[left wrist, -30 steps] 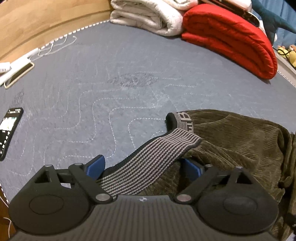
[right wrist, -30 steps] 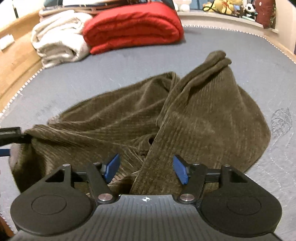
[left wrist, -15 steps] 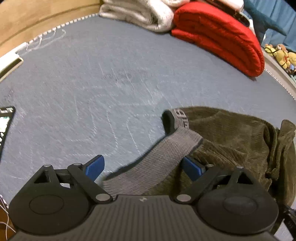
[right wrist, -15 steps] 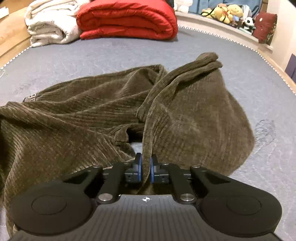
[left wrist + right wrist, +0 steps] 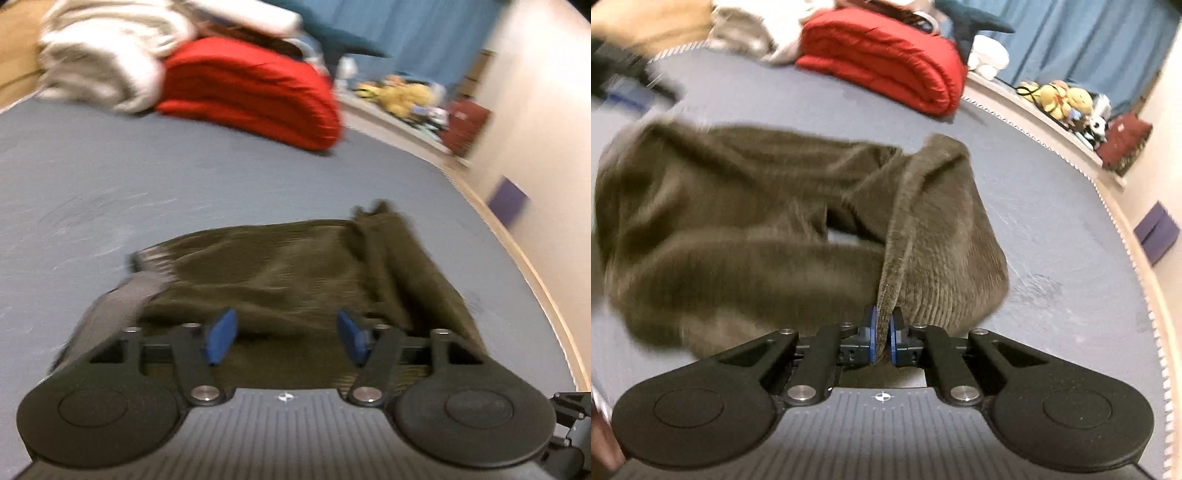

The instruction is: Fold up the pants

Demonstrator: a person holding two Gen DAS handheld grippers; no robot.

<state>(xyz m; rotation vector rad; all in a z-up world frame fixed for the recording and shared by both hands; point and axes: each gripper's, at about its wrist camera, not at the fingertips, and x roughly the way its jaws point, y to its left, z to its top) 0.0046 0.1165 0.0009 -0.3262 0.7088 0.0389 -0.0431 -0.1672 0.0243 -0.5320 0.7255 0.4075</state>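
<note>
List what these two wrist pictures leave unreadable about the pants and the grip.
- Left wrist view: motion blur; whether the closing left gripper pinches the pants between its jaws is unclear.
- Right wrist view: the right gripper hides the fold it is shut on.
- Both views: the waistband lettering is smeared by blur.

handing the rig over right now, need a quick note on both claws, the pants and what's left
Right claw: shut on a fold of the pants.
Left claw: closing, pads not yet pressing; pants fabric lies between them, striped waistband just to its left.
Pants: bunched on the grey mattress, partly lifted, no neat fold visible.
Left: secure the left grip, spread the pants flat, then fold.
</note>
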